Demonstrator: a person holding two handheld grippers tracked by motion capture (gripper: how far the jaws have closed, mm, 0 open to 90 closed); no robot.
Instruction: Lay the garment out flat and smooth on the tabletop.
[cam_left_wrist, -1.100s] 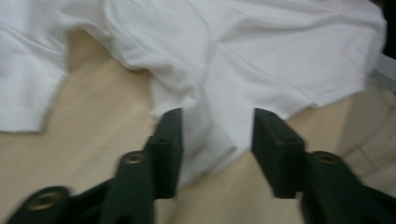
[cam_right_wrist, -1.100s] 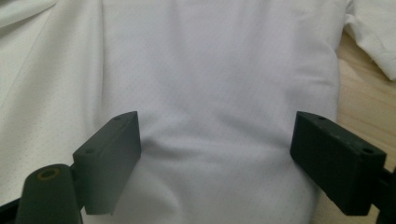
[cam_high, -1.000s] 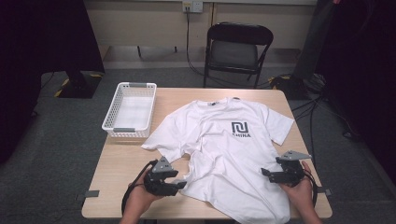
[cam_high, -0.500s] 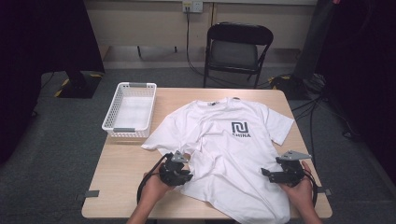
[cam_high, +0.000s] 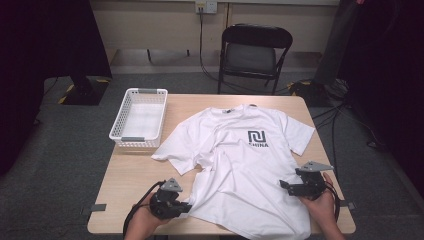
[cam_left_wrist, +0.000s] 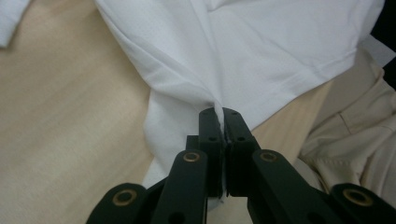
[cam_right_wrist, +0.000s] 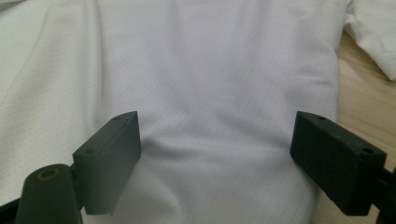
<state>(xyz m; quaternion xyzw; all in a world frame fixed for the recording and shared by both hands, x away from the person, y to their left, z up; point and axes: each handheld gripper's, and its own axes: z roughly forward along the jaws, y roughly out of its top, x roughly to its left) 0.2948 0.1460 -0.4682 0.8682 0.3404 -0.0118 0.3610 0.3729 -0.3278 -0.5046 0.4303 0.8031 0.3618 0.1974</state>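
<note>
White shirt (cam_high: 240, 165) spread on the desk (cam_high: 125, 172), a tool at each lower corner.
Left to right: basket (cam_high: 139, 119) at the desk's far left edge; left tool (cam_high: 186, 206) pinching a fold of the shirt's near-left hem; shirt lying front up; right tool (cam_high: 284, 186), spread wide, over the shirt's near-right edge.
</note>
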